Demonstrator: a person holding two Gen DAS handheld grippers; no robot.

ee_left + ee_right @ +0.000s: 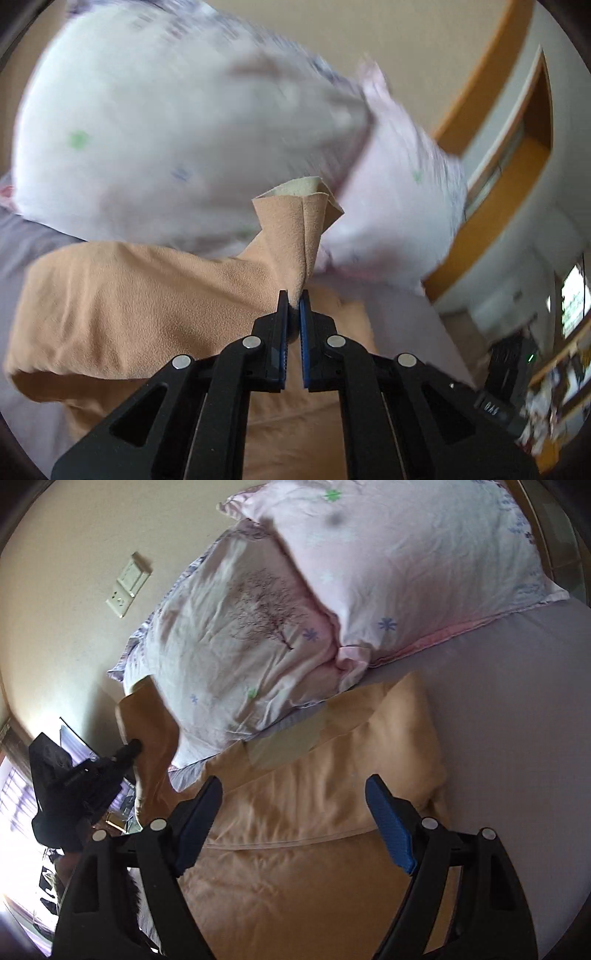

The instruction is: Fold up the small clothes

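A tan, soft garment (314, 805) lies spread on the grey bed sheet (517, 720), partly folded. My left gripper (294, 301) is shut on a bunched corner of the tan garment (291, 236) and holds it lifted. In the right wrist view the left gripper (135, 744) shows at the left, holding that raised corner (147, 716). My right gripper (295, 805) is open and empty, hovering over the middle of the garment.
Two pale pink patterned pillows (258, 627) (406, 554) lie at the head of the bed, just beyond the garment. A beige wall with a switch plate (127, 585) is behind. A wooden frame (498, 122) and shelves stand to the right.
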